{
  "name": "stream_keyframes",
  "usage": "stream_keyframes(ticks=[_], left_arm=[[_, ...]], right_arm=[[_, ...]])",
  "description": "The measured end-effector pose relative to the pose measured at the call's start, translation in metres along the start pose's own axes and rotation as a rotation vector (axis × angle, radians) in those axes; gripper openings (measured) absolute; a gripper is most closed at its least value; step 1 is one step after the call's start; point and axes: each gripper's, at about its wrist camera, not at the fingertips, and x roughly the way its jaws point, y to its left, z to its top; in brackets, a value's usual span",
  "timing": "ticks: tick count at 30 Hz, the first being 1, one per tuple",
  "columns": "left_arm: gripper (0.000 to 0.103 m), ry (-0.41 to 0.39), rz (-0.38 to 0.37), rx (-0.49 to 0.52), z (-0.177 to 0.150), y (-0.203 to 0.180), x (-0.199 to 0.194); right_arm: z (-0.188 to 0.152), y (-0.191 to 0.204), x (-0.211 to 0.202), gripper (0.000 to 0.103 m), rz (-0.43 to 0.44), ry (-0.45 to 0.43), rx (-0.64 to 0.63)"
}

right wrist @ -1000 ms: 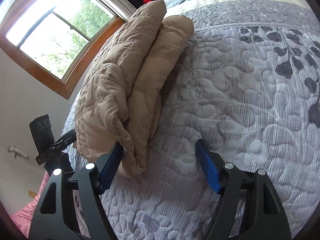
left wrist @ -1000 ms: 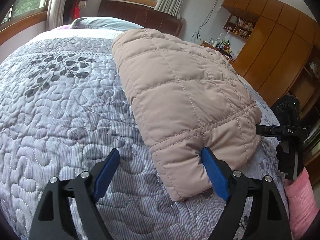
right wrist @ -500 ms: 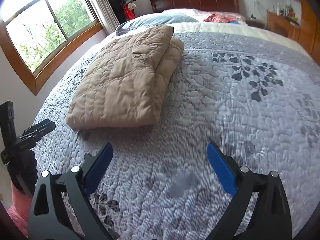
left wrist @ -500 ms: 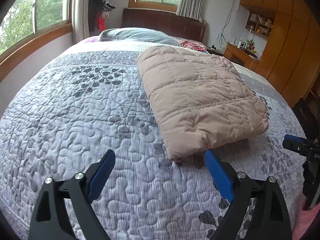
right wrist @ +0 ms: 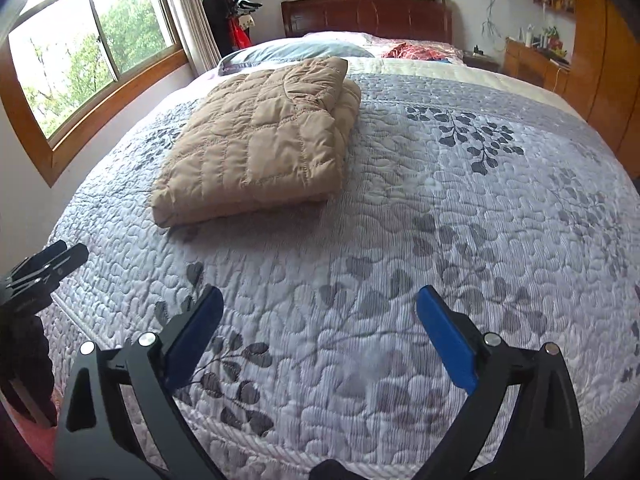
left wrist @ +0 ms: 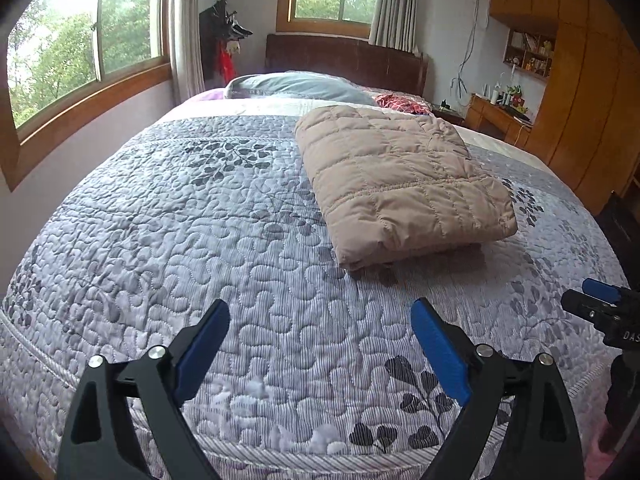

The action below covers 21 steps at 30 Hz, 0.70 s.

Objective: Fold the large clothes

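The beige quilted jacket (left wrist: pixel 404 184) lies folded into a compact rectangle on the grey leaf-patterned bedspread (left wrist: pixel 200 240), toward the middle of the bed and nearer the headboard (left wrist: pixel 344 60) than the foot. Its layers are stacked squarely; the near edge shows the doubled thickness, with a shadow beneath it. From the right-hand view the same bundle (right wrist: pixel 260 144) sits flat, with one upper corner slightly bulged where the layers overlap.

Assessment: the folding step appears complete for this garment, and the moment in hand reads as the release and stand-off after the last fold. Any next move would call either for a light press to flatten the bulged corner, or for fetching a further garment; none is visible on the bed.

The left gripper (left wrist: pixel 320 344) stands with its jaws spread wide, blue pads well apart, nothing between them but bare bedspread. It is clear of the jacket, near the foot of the bed. The right gripper (right wrist: pixel 320 328) is likewise spread wide and empty, touching nothing, also well short of the jacket. Each gripper is glimpsed at the edge of the other's view.
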Motion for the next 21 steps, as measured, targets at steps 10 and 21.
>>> stream_keyframes(ticks=[10, 21], left_arm=[[0.092, -0.04, 0.051, 0.033, -0.001, 0.0, -0.034], [0.092, -0.031, 0.051, 0.07, -0.001, -0.007, -0.036]], right_arm=[[-0.005, 0.013, -0.031, 0.098, -0.052, -0.036, -0.011], [-0.006, 0.022, -0.023, 0.098, -0.078, -0.003, -0.02]])
